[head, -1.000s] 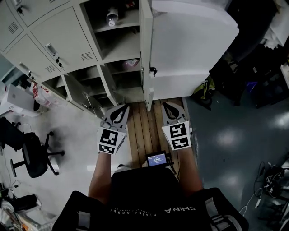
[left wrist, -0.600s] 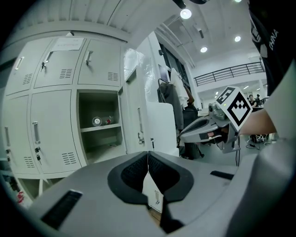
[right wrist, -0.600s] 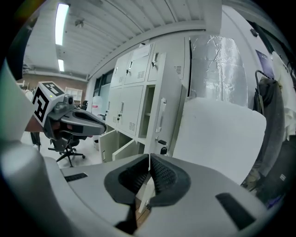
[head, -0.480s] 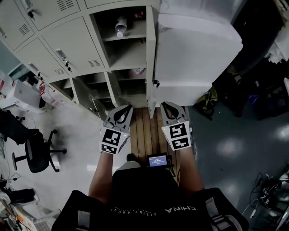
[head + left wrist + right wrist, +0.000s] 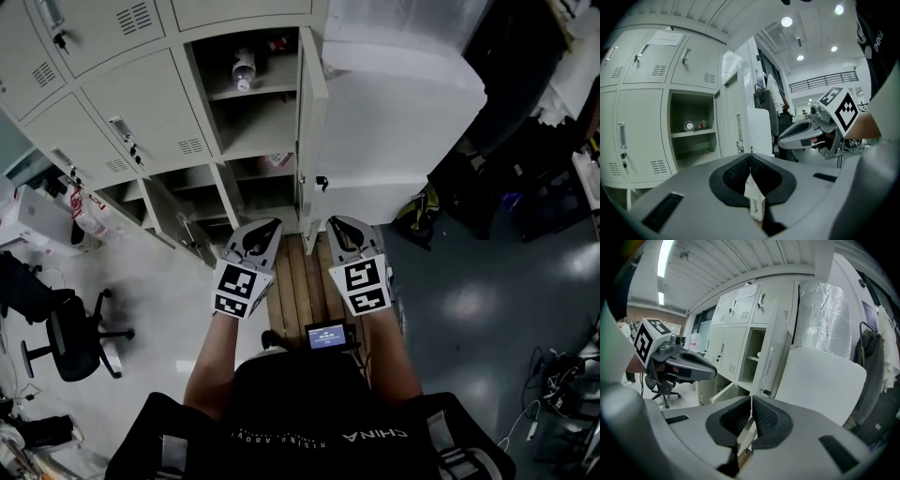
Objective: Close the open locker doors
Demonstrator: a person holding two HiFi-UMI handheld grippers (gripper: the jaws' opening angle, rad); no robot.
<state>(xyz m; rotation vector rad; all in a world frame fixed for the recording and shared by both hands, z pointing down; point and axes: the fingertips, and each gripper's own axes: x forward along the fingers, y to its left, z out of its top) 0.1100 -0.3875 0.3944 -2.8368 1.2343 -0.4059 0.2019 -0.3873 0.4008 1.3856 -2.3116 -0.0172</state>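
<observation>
The grey lockers [image 5: 141, 103] fill the upper left of the head view. One tall door [image 5: 310, 122] stands open edge-on beside an open compartment [image 5: 246, 103] that holds a bottle [image 5: 242, 67]. A lower door [image 5: 175, 221] also hangs open near the floor. My left gripper [image 5: 265, 227] and right gripper [image 5: 336, 225] are side by side, short of the lockers and touching nothing. In the left gripper view the left gripper [image 5: 750, 155] is shut and empty, facing the open compartment [image 5: 691, 136]. In the right gripper view the right gripper [image 5: 751, 400] is shut and empty, facing the open door [image 5: 769, 362].
A big white panel [image 5: 403, 122] stands right of the open door. Wooden planks [image 5: 295, 281] lie on the floor under the grippers, with a small screen [image 5: 325, 335] at my waist. An office chair [image 5: 70, 328] stands at the left. Dark bags [image 5: 525, 178] lie at the right.
The view has shifted so the lockers sit more to the right and nearer. Both grippers have edged forward and slightly closer together, still shut.
</observation>
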